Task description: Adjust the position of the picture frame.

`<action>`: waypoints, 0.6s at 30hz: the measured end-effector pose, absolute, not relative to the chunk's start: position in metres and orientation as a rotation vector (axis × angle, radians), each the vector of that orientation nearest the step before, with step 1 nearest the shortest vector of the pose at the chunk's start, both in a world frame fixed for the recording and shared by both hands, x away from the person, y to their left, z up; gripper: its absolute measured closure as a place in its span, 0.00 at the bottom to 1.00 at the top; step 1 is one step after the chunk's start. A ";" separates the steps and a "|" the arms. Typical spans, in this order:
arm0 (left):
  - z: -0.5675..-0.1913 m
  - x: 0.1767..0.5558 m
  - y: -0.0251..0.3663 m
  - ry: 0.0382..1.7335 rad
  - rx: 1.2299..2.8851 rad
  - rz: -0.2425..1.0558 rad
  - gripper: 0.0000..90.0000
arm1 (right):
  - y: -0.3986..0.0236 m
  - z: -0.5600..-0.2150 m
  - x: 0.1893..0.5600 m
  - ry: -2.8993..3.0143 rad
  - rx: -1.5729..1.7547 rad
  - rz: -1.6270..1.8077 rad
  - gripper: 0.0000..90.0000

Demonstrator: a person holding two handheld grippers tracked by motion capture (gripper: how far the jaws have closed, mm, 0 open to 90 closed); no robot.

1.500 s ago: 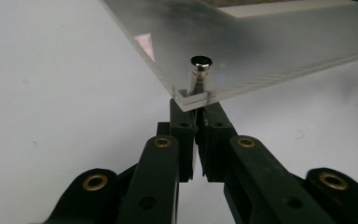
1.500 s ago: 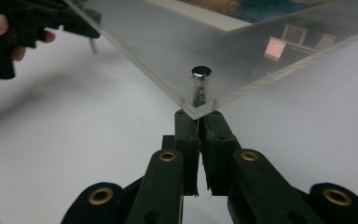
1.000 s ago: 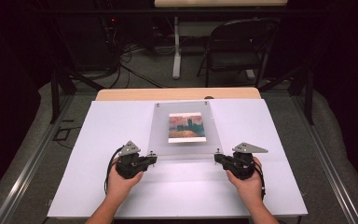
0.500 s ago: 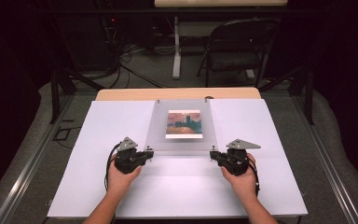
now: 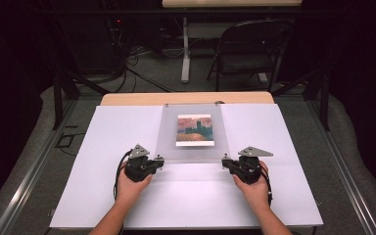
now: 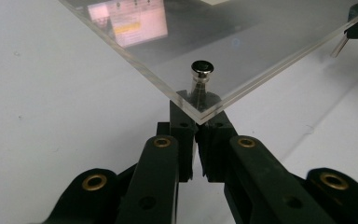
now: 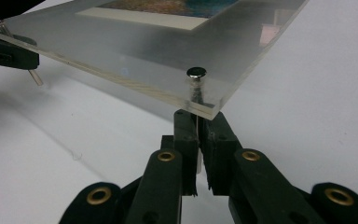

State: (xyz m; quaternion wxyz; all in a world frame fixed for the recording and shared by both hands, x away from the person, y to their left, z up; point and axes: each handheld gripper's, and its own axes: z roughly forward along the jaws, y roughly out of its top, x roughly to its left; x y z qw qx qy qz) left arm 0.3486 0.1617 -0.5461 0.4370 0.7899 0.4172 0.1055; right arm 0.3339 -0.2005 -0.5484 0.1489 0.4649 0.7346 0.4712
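A clear acrylic panel (image 5: 169,147) with a sunset picture (image 5: 194,129) in it lies in the middle of the white sheet (image 5: 103,196). Both near corners are held. My left gripper (image 5: 158,162) is shut on the metal pin (image 6: 201,70) at the panel's near left corner (image 6: 242,46), its jaws (image 6: 196,116) pinching the pin's stem just under the acrylic. My right gripper (image 5: 225,162) is shut the same way on the pin (image 7: 196,73) at the near right corner (image 7: 144,51), jaws closed (image 7: 198,122) below the plate. The near edge hangs a little above the sheet.
The white sheet covers a wooden table whose back edge (image 5: 186,98) shows beyond the panel. Behind the table stand a folding chair (image 5: 254,54) and a desk leg (image 5: 186,54), with cables on the floor. Metal rails (image 5: 29,176) run along both sides.
Both hands have shifted slightly away from the person and a touch left, and the panel has moved with them and sits squarer. The grips have stayed the same.
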 end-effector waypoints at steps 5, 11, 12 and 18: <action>-0.547 0.349 0.162 1.043 1.970 0.271 0.95 | -0.200 -0.550 0.335 2.129 1.326 1.344 0.95; -0.548 0.348 0.164 1.046 1.980 0.273 0.95 | -0.198 -0.553 0.337 2.134 1.332 1.351 0.94; -0.549 0.347 0.164 1.047 1.978 0.270 0.95 | -0.198 -0.553 0.337 2.133 1.331 1.353 0.94; -0.550 0.348 0.165 1.056 1.982 0.275 0.95 | -0.197 -0.555 0.338 2.137 1.321 1.357 0.94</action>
